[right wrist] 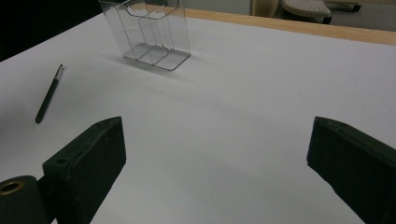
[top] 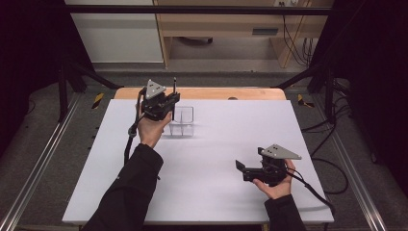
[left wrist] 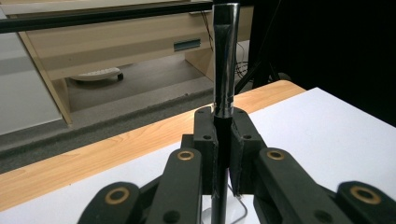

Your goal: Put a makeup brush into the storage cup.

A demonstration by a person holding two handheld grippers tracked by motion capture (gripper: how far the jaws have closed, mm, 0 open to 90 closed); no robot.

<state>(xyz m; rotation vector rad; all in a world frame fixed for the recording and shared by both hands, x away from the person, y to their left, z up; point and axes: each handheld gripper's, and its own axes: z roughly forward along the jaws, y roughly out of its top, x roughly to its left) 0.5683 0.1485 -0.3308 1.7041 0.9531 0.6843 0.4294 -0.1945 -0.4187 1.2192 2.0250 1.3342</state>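
Note:
My left gripper (top: 169, 102) is held up at the table's far left, shut on a slim dark brush (top: 174, 85) that stands upright. In the left gripper view the jaws (left wrist: 225, 122) clamp the glossy black handle (left wrist: 226, 65), which rises above them. A clear plastic holder (top: 183, 120) with compartments stands just right of and below that gripper. My right gripper (top: 240, 168) rests low at the front right, pointing left, its jaws (right wrist: 217, 135) wide open with nothing between them. A second dark brush (right wrist: 48, 95) lies flat on the white sheet, left of the clear plastic holder (right wrist: 152, 35).
A white sheet (top: 216, 144) covers the table, with a wooden edge (top: 216, 93) at the back. Beyond the table are a wooden desk (top: 231, 24) and cables on the floor. Dark frame rails run along both sides.

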